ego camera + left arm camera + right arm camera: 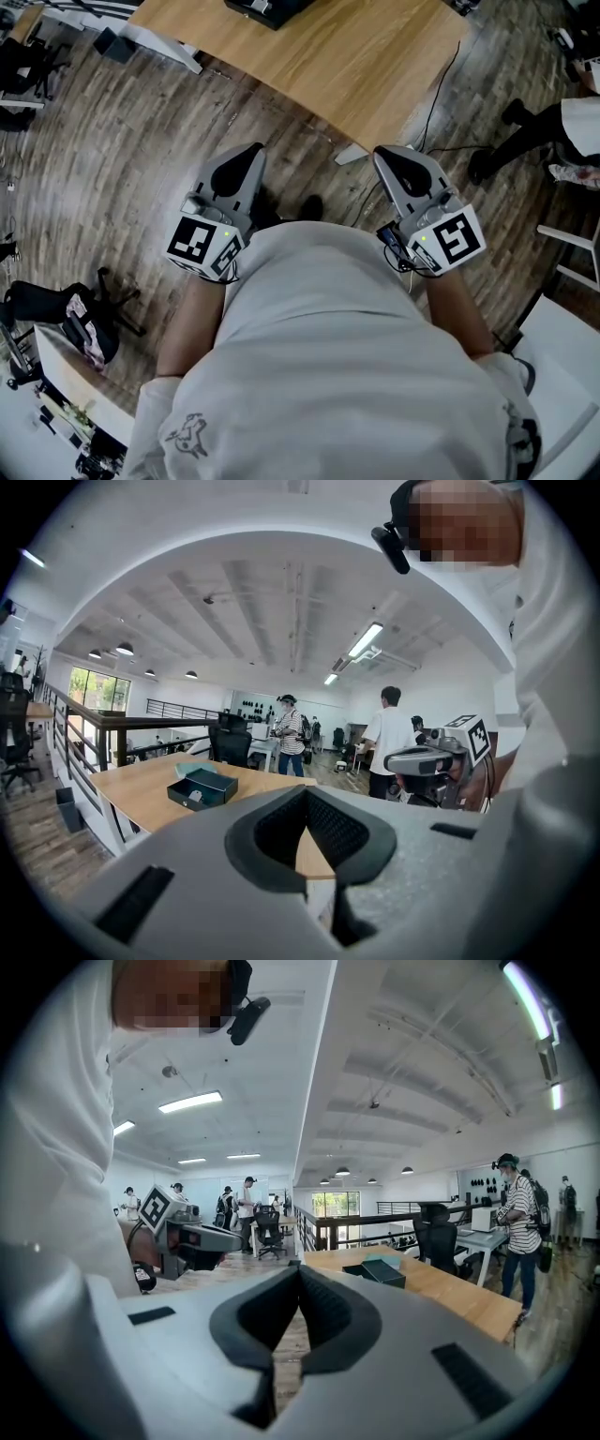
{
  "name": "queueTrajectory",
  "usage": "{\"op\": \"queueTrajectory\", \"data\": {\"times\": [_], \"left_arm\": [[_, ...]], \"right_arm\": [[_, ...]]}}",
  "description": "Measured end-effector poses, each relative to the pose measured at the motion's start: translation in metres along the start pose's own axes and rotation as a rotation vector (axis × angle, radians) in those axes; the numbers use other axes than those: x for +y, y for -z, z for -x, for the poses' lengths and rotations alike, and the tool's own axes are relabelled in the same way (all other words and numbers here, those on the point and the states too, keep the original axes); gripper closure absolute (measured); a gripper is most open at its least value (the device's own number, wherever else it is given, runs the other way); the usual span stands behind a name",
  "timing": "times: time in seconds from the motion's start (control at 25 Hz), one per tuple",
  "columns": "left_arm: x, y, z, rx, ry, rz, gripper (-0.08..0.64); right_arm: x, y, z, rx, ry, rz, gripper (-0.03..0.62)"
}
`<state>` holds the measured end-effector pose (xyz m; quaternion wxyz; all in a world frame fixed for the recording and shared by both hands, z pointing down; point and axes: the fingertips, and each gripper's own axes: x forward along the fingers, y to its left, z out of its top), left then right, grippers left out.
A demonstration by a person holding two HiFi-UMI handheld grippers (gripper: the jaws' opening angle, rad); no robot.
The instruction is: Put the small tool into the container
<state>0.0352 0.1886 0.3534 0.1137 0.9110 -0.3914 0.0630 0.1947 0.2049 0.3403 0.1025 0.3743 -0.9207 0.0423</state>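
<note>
From the head view, we look down on a wood-plank floor and a pale wooden table at the far side. A dark object on the table is cut off by the picture's far edge. We hold the left gripper and the right gripper near our chest, well apart from each other and short of the table. An office chair stands on the floor at the near left.

In the left gripper view we see a large open office with strip lights and a railing. The fingers are pressed together at their tips with nothing between them. On the table, far to the left, sits an open dark box. A small pale piece lies inside it, and we cannot tell whether it is the small tool. Two people stand farther off.

In the right gripper view these fingers are also closed tip to tip and hold nothing. The box sits on the table, far to the right.
</note>
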Motion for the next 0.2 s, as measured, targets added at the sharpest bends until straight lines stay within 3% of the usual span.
{"op": "queueTrajectory", "data": {"times": [0.2], "left_arm": [[-0.0007,-0.0011,-0.0042,0.003,0.006,-0.004,0.555]], "right_arm": [[-0.0039,-0.0002,-0.0002,-0.002,0.002,0.0,0.586]]}}
